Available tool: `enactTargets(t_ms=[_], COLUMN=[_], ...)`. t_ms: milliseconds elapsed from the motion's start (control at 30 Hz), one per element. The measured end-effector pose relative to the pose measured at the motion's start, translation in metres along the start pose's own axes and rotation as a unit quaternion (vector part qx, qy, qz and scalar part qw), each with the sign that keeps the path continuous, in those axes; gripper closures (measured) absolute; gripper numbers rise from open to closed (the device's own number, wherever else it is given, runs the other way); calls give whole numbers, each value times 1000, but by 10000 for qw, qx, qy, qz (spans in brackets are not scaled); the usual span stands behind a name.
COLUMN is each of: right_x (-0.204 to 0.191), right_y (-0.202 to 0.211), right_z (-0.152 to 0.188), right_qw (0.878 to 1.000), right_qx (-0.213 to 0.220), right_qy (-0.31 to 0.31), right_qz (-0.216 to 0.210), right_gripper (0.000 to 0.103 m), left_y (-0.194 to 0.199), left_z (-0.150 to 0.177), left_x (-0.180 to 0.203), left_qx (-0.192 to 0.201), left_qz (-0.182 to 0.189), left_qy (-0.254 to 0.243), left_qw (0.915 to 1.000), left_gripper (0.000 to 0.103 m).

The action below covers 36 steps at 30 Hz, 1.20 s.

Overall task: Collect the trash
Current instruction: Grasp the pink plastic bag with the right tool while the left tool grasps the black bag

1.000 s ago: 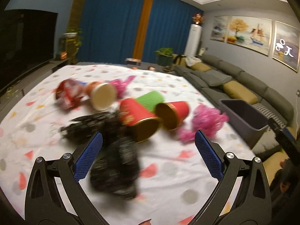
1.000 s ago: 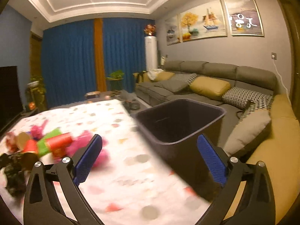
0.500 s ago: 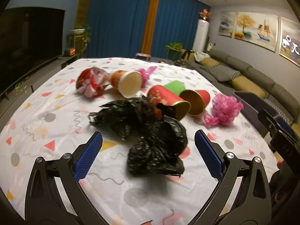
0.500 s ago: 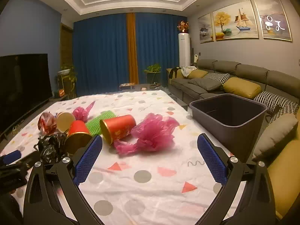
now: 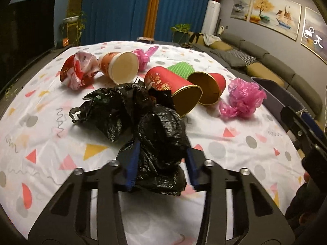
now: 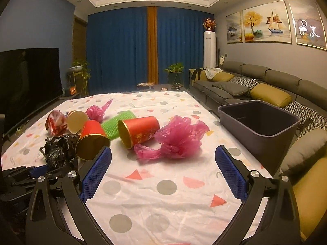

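Observation:
A crumpled black plastic bag [image 5: 159,134] lies on the patterned table cloth [image 5: 40,143]. My left gripper [image 5: 161,165] has its jaws closing on it, and both blue pads touch the bag's sides. Behind it lie two red paper cups [image 5: 169,81] [image 5: 212,85] and a pink plastic bag [image 5: 243,100]. My right gripper [image 6: 163,163] stands open above the cloth with nothing between its fingers. The pink bag [image 6: 179,138] lies just ahead of it. A dark bin [image 6: 265,149] stands at the table's right edge.
Further back lie a green mesh sleeve [image 5: 179,70], an orange paper cup [image 5: 120,67], a red-and-white wrapper [image 5: 78,71] and a small pink bag [image 5: 144,55]. A grey sofa [image 6: 265,85] runs along the right, and a television [image 6: 30,77] is on the left.
The left gripper's jaws went from wide apart to closed in around the black bag as it sank toward it. The right gripper swung left from the bin toward the pink bag.

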State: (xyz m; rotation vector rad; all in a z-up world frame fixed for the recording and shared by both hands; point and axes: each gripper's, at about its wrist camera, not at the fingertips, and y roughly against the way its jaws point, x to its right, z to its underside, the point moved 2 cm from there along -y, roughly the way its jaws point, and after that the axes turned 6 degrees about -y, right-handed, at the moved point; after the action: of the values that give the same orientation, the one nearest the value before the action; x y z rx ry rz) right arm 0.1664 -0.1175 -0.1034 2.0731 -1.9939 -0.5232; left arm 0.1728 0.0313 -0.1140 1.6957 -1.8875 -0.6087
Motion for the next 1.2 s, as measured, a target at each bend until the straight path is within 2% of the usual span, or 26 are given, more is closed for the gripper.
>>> enactTargets(t_ms=[133, 300, 500, 600, 667, 833, 1033, 1100, 1167, 1200], right_x=[0, 8, 18, 25, 28, 38, 44, 45, 43, 42], right_y=[-2, -11, -28, -45, -58, -100, -138, -142, -146, -146], right_z=[0, -5, -21, -31, -34, -39, -32, -31, -28, -28], right_qw=[10000, 9999, 9998, 9997, 9996, 9981, 9932, 9920, 9901, 9899], right_qx=[-24, -62, -9, -83, -193, -511, -1114, -1219, -1377, -1398], right_qy=[35, -60, -107, -175, -174, -167, -254, -270, -249, -239], right_qz=[21, 108, 166, 139, 146, 301, 215, 180, 49, 44], right_gripper=[6, 8, 12, 21, 30, 30, 31, 43, 61, 65], left_y=[10, 32, 43, 38, 34, 24, 13, 10, 8, 9], left_z=[1, -7, -24, -33, -37, -49, -56, -57, -58, -58], left_x=[0, 7, 11, 9, 9, 14, 17, 19, 20, 22], left_qx=[81, 359, 676, 717, 727, 739, 723, 699, 686, 687], left_qz=[191, 473, 506, 484, 479, 494, 490, 500, 522, 525], left_qy=[38, -16, -58, -18, -3, -40, -71, -58, -51, -55], left_qw=[9998, 9982, 9964, 9962, 9962, 9960, 9961, 9963, 9963, 9962], left_gripper=[76, 76, 76, 76, 76, 76, 76, 76, 76, 76])
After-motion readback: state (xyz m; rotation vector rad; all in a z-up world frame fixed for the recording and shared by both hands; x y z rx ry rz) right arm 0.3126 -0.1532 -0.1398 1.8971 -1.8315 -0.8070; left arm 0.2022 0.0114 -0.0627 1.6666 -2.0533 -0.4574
